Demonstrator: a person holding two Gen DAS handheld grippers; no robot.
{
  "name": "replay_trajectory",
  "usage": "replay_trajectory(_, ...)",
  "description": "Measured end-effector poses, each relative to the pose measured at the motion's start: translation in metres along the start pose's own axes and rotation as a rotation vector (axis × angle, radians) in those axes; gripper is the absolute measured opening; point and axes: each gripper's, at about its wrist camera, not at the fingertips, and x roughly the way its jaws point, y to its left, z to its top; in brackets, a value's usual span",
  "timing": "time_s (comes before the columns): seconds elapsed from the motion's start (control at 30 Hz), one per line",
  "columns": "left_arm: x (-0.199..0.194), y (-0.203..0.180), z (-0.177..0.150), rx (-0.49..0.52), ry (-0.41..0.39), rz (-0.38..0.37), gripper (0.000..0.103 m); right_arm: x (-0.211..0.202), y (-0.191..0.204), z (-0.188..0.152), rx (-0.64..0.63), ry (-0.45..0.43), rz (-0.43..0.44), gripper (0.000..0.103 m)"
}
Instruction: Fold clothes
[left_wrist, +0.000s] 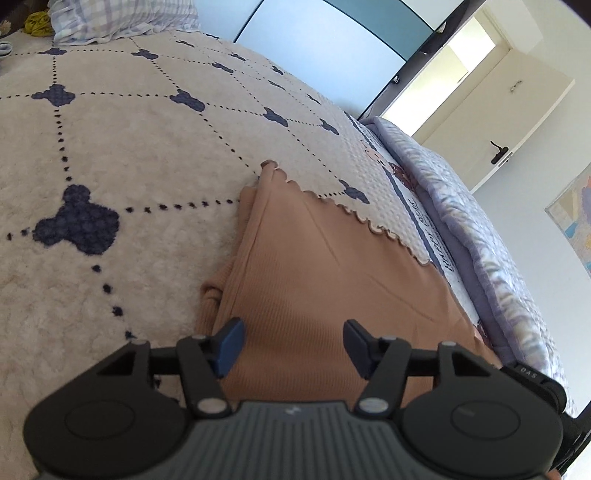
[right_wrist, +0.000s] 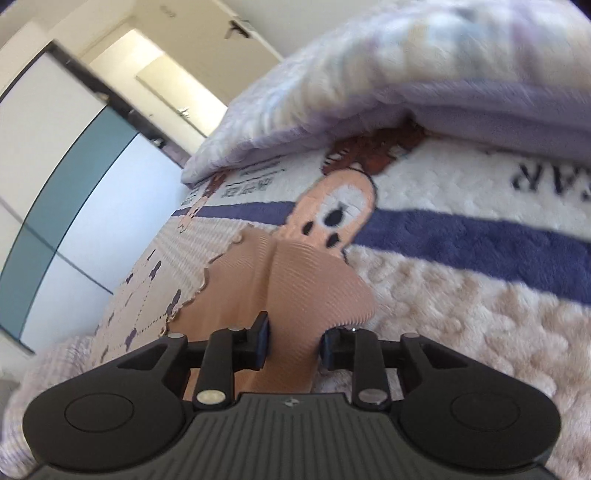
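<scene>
Fingers, right: your right gripper (right_wrist: 293, 343) is clamped on a bunched fold of the tan ribbed garment (right_wrist: 295, 273); cloth fills the gap between the pads and rises in a ridge straight ahead of them.
Fingers, left: your left gripper (left_wrist: 293, 341) stands apart, pads clear of cloth. It hovers over the garment (left_wrist: 325, 280); nothing is gripped between the jaws.
Garment position: lying on the cream fleece blanket (left_wrist: 122, 155) with navy bear-head marks, close to the bed's side edge, next to the blanket's navy stripe (right_wrist: 461, 236).
Long axis: from the left gripper the cloth runs away and up-frame, narrowing toward a far corner (left_wrist: 267, 166). Scalloped hem (left_wrist: 354, 214) borders its right side, a doubled-over fold edge (left_wrist: 229, 280) its left.
Key relation: free cloth lies directly ahead of and below your left fingers; the fold edge sits just off the left pad (left_wrist: 231, 341).
Nearer hand: right is already holding, so left is the one free to pick.
Judgement: mid-fold; you likely need left to drop onto an edge while right keeps tension.
Risk: thin rib knit may slip or drag the fleece if pinched deep.
Surroundings: lilac quilt (right_wrist: 369, 85) bunched just past the stripe.
</scene>
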Motion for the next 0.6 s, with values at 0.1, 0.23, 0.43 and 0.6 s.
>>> replay_trajectory(0.1, -0.004, 0.008, 0.003, -0.051, 0.005, -0.034, 0.062, -0.019, 0.068, -0.02, -0.541, -0.163, 0.09, 0.023)
replay_trajectory(0.23, -0.008, 0.037, 0.01, -0.257, 0.015, -0.144, 0.062, -0.041, 0.128, -0.096, -1.284, -0.252, 0.29, 0.022)
replay_trajectory(0.43, -0.021, 0.046, 0.016, -0.31, -0.037, -0.162, 0.069, -0.037, 0.161, -0.159, -1.525, -0.058, 0.372, 0.022)
replay_trajectory(0.6, -0.015, 0.063, 0.015, -0.423, -0.024, -0.201, 0.069, -0.039, 0.169, -0.158, -1.506, -0.067, 0.381, 0.023)
